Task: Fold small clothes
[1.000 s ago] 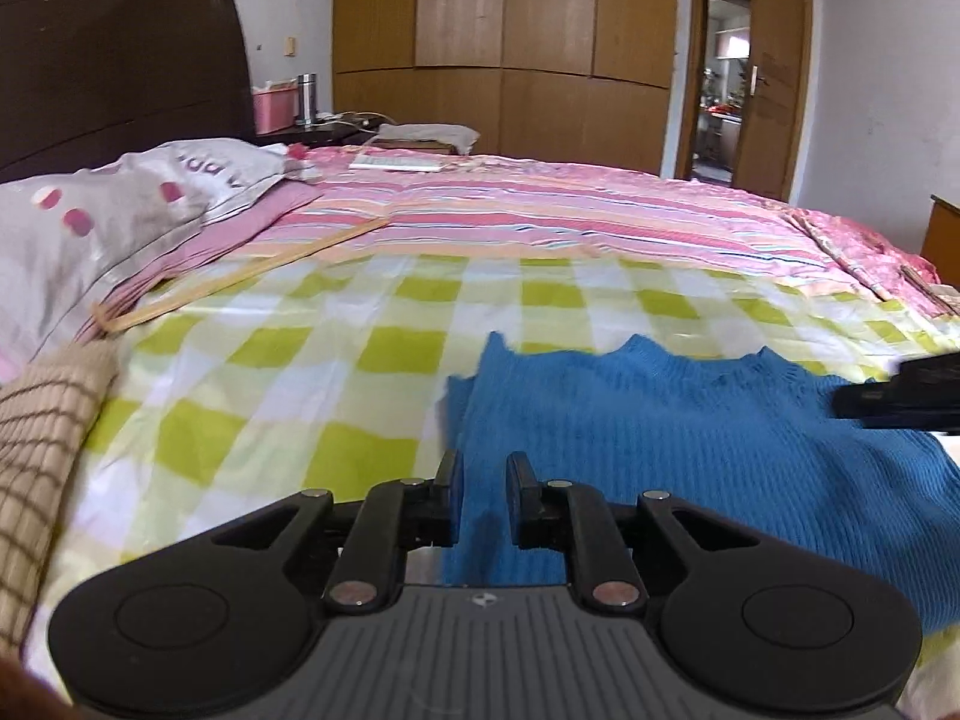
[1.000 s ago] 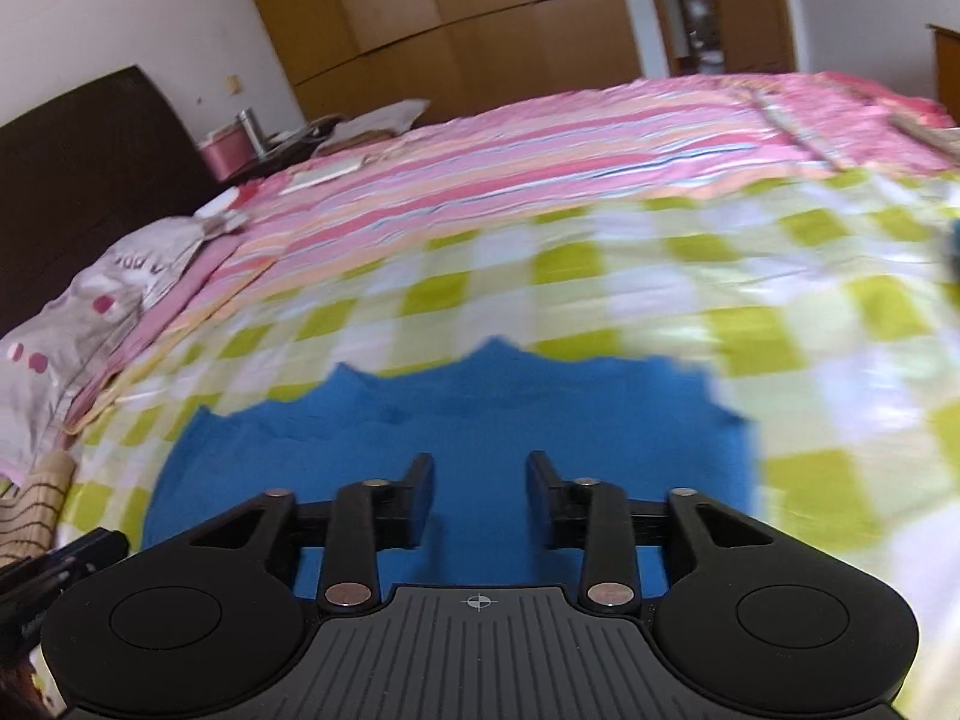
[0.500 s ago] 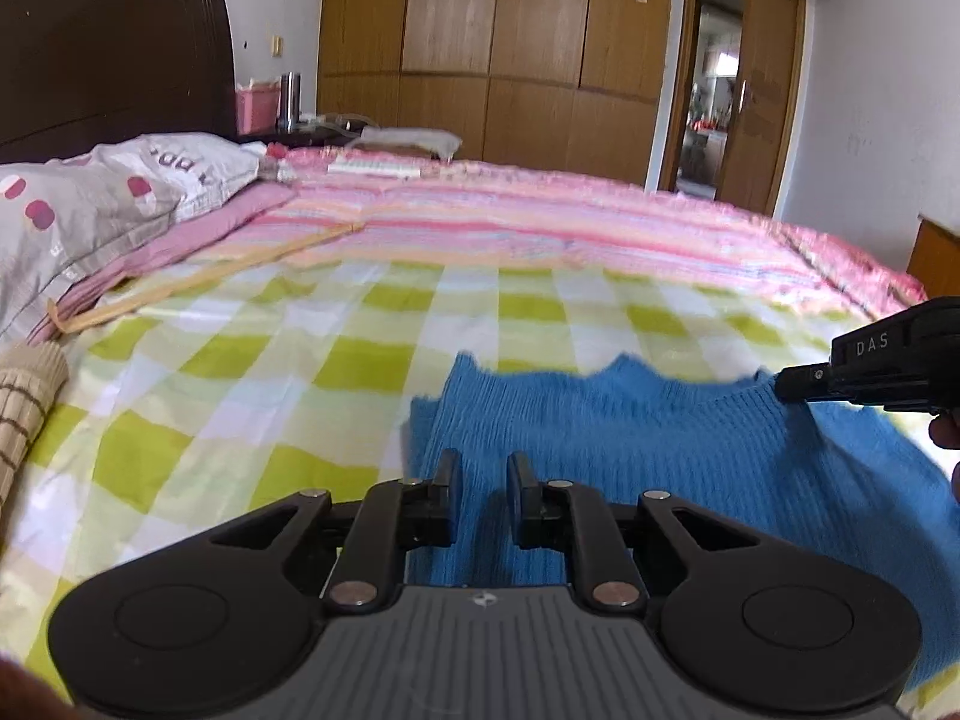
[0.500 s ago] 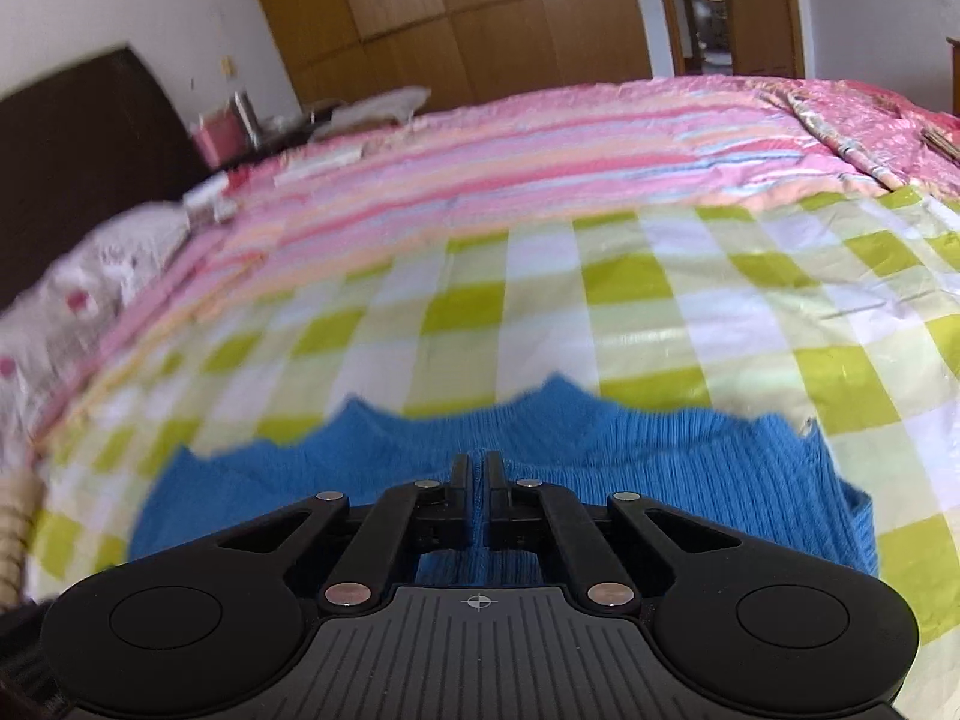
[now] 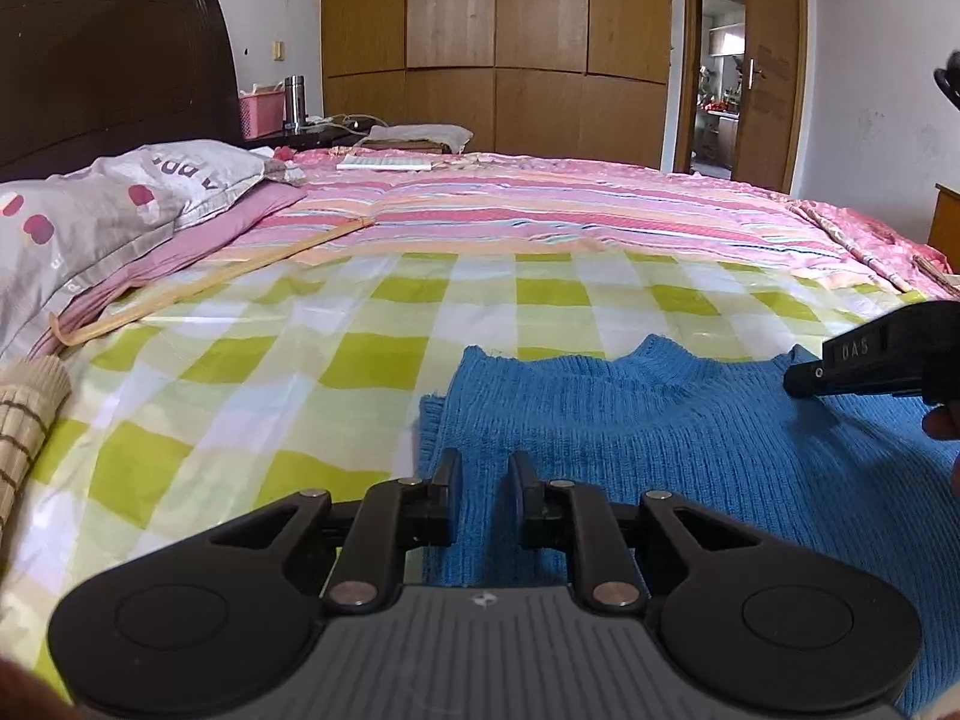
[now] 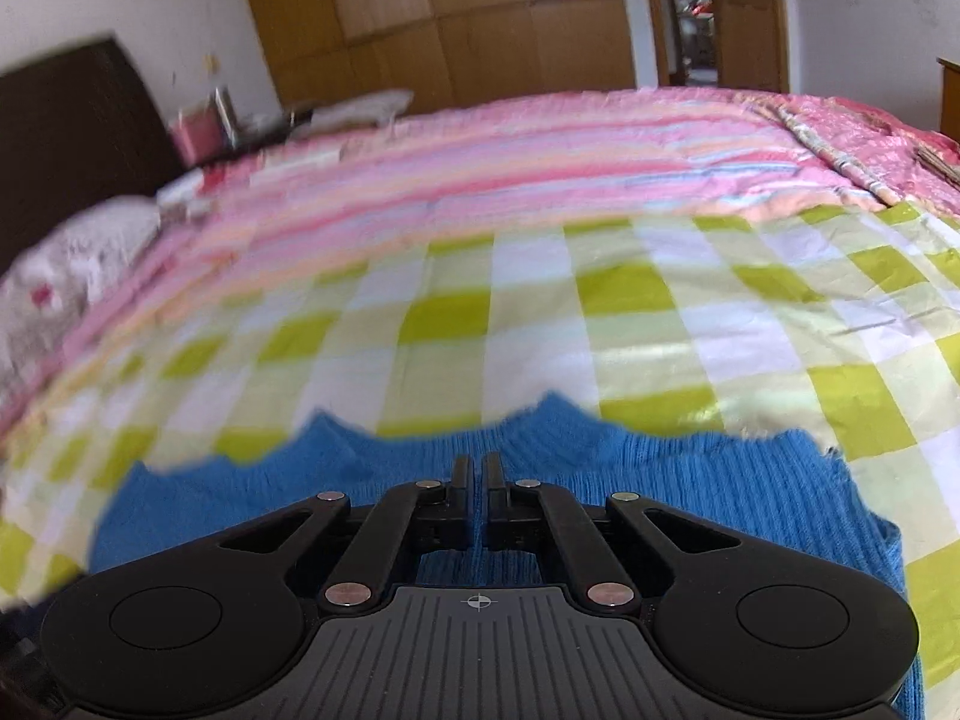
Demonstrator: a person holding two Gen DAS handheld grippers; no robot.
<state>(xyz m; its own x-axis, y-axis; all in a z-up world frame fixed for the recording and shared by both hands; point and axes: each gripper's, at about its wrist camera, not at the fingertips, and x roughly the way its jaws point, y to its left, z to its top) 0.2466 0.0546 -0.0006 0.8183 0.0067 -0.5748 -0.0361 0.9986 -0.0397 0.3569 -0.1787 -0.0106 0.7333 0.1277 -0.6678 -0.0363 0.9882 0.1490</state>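
Note:
A blue knitted sweater [image 5: 660, 438] lies flat on the green-checked sheet [image 5: 300, 372], collar pointing away from me. My left gripper [image 5: 485, 471] is at the sweater's left edge, its jaws narrow and shut on a fold of the blue knit. My right gripper [image 6: 478, 468] is over the sweater [image 6: 660, 480] just behind the collar, fingers pressed together on the knit. In the left wrist view the right gripper [image 5: 804, 375] rests its tip on the sweater's right shoulder, with a person's finger [image 5: 942, 420] behind it.
A grey spotted pillow [image 5: 90, 222] and a rolled beige striped cloth [image 5: 30, 414] lie at the left. A thin wooden stick [image 5: 210, 294] lies across the sheet's far left. Behind are a pink striped quilt [image 5: 540, 210], a wooden wardrobe [image 5: 498, 48] and a dark headboard [image 5: 108, 60].
The right gripper's jaws have gone from apart to shut over the sweater, and it has moved in toward the collar. The left gripper keeps its grip at the left edge.

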